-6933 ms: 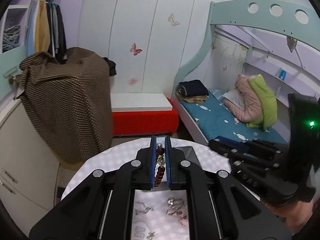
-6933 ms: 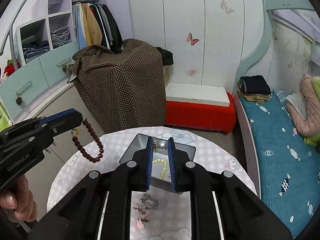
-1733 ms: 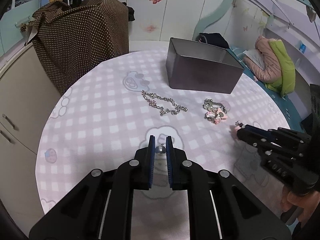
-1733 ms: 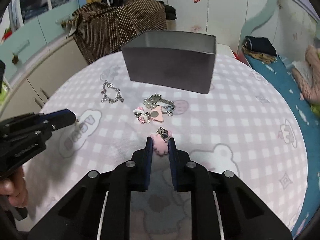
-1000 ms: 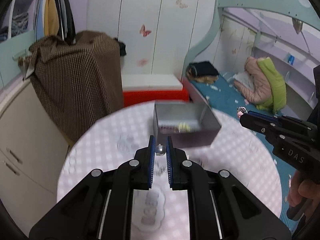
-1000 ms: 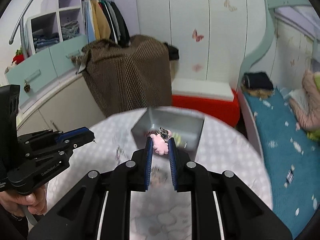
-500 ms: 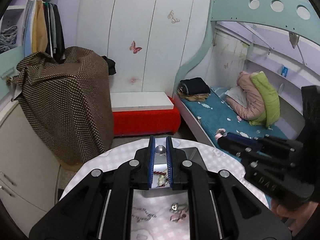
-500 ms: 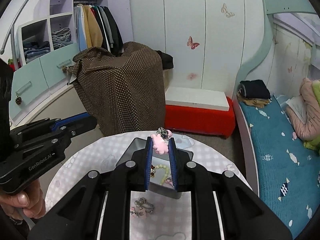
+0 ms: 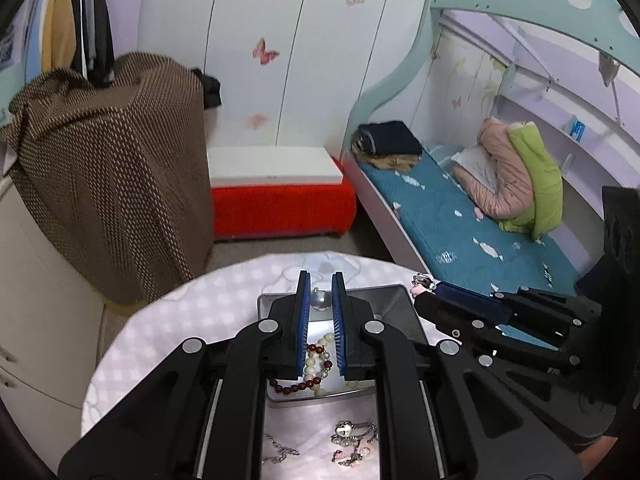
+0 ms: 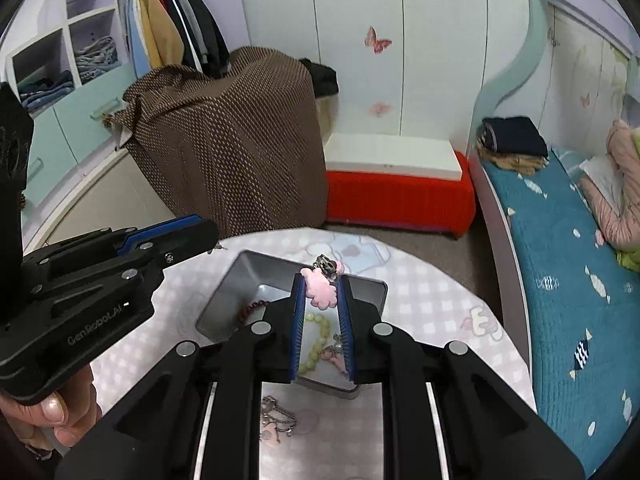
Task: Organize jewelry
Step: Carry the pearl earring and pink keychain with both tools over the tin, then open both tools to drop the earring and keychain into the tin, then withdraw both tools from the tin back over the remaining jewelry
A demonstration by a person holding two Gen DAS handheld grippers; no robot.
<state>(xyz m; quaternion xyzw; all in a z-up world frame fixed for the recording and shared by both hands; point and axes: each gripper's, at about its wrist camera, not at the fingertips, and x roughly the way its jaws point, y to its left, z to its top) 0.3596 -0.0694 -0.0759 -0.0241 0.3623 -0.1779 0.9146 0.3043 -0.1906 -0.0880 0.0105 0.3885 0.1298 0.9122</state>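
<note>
Beads already lie in the metal tin [image 9: 394, 294]; above it the left hand-held gripper [image 9: 321, 300] pinches a silver ball earring [image 9: 320, 301], chains [image 9: 354, 440] waiting nearer on the tabletop [image 9: 192, 312]. Right hand-held gripper [image 10: 322, 292] clamps a pink charm [image 10: 320, 290] over the tin [image 10: 244, 276].

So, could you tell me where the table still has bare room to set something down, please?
The cloth left of the metal box and right of it toward the table edge is bare. The box holds bead strands, and chains crowd the strip in front of it.
</note>
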